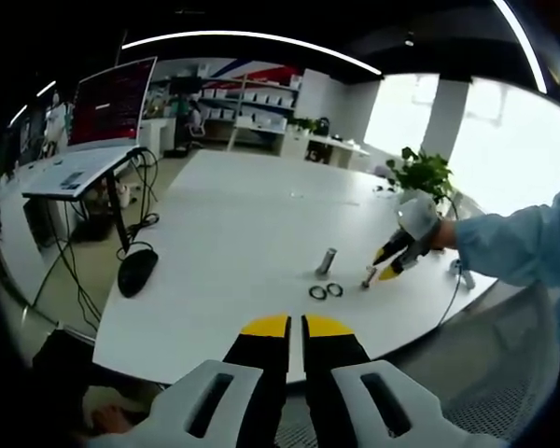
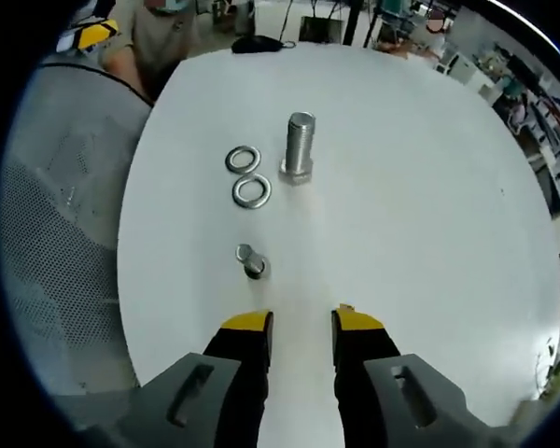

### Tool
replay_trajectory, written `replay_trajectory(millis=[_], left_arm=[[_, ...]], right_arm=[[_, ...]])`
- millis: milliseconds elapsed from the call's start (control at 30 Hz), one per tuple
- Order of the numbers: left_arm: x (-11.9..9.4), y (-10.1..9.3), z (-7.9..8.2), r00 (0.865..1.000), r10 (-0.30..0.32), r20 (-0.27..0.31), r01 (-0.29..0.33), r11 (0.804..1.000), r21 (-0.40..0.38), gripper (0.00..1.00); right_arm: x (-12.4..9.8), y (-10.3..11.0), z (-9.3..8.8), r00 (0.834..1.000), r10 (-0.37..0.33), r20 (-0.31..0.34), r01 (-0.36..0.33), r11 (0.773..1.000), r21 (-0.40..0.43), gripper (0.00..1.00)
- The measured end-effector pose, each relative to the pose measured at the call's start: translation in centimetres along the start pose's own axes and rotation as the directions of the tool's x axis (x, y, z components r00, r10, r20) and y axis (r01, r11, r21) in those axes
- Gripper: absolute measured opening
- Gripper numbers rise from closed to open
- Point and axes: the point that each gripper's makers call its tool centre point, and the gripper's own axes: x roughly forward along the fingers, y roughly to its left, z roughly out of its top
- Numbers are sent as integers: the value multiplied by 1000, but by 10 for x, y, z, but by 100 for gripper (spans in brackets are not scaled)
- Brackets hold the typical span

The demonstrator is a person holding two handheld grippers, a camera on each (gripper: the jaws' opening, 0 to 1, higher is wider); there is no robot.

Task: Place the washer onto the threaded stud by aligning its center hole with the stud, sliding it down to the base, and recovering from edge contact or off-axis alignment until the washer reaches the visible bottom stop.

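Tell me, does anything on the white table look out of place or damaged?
Nothing stands out. The threaded stud stands upright, two washers lie flat beside it, and a small bolt rests nearer the right gripper.

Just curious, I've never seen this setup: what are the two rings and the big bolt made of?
Washers: apparently bare metal, probably steel, with a silvery-grey sheen. Stud: also looks like metal, a duller grey with a bright top; its threading is too small to make out.

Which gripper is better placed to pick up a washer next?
Right. The right gripper hovers open over the table, close to the two washers and the stud. The left gripper sits shut at the table's near edge, farther away.
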Motion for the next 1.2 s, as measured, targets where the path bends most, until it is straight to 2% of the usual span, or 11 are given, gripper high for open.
replay_trajectory(millis=[67, 400, 633, 800, 967, 1200], left_arm=[[0, 0, 0, 1000, 2, -1, -2, 1000, 0, 2], [0, 1, -1, 1000, 4, -3, -4, 1000, -2, 2], [0, 1, -1, 1000, 5, -5, -5, 1000, -1, 2], [0, 1, -2, 1000, 5, -8, -5, 1000, 0, 2], [0, 1, -2, 1000, 4, -12, -4, 1000, 3, 2], [0, -1, -3, 1000, -2, -15, 3, 1000, 10, 3]], right_arm=[[0, -4, -3, 1000, -1, 5, 1, 1000, 30, 26], [7, -15, -6, 1000, -20, 10, 20, 998, 63, 23], [16, -24, -2, 999, -8, 47, 1, 987, 159, 23], [20, -27, -6, 1000, -13, 22, 10, 990, 139, 22], [19, -25, -6, 999, 0, 38, -7, 984, 178, 20], [18, -24, -8, 999, -30, 42, 21, 980, 199, 15]])
